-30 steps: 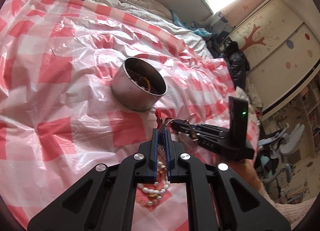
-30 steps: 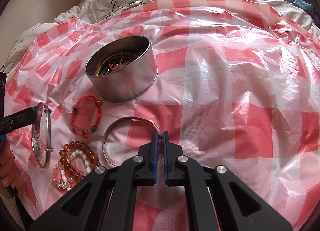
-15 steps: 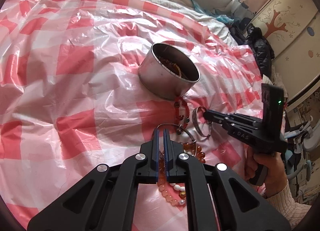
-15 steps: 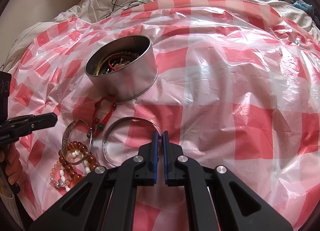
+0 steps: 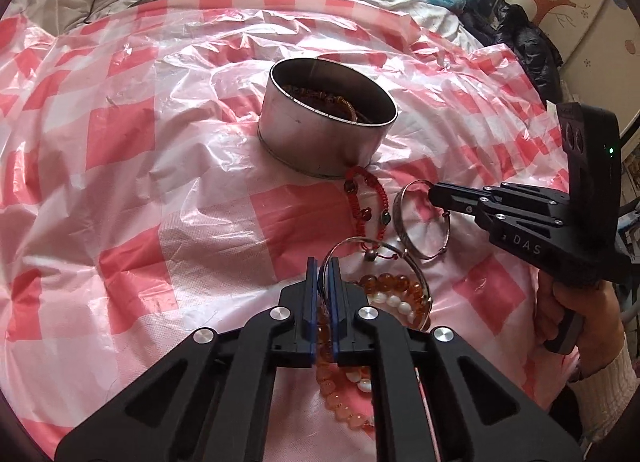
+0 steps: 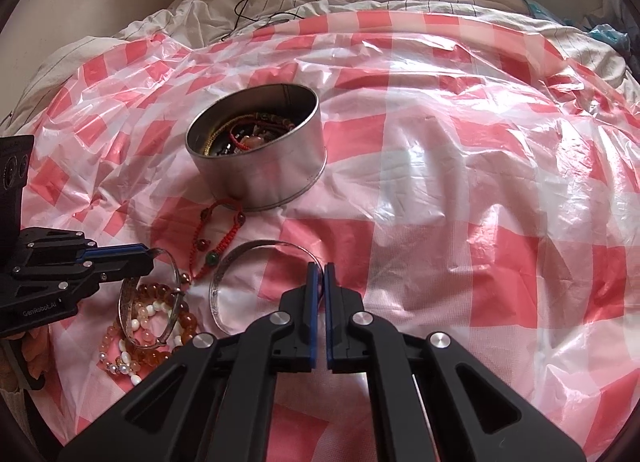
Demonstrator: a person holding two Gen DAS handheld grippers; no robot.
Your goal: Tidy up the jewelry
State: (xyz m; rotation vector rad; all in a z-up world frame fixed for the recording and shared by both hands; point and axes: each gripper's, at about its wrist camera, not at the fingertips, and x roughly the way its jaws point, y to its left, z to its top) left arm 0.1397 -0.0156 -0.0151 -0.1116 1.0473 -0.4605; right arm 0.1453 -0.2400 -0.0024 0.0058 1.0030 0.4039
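Two claws, two silver bangles, one red cord bracelet, one tin.

Far left, my left claw (image 6: pixel 154 252), tips together, meets the rim of the first bangle (image 6: pixel 124 302). This is a broad engraved band lying tilted over a heap of amber, pale-pink and white beads (image 6: pixel 152 356); the number of strands cannot be told. Next lies the red cord bracelet (image 6: pixel 200 246), touching the foot of the round metal tin (image 6: pixel 260 178), which holds more jewellery. The second bangle (image 6: pixel 218 282) lies flat on the checked plastic sheet (image 6: pixel 440 182). My right claw (image 6: pixel 320 266), tips together, sits at its rim. Whether either rim is pinched cannot be told.
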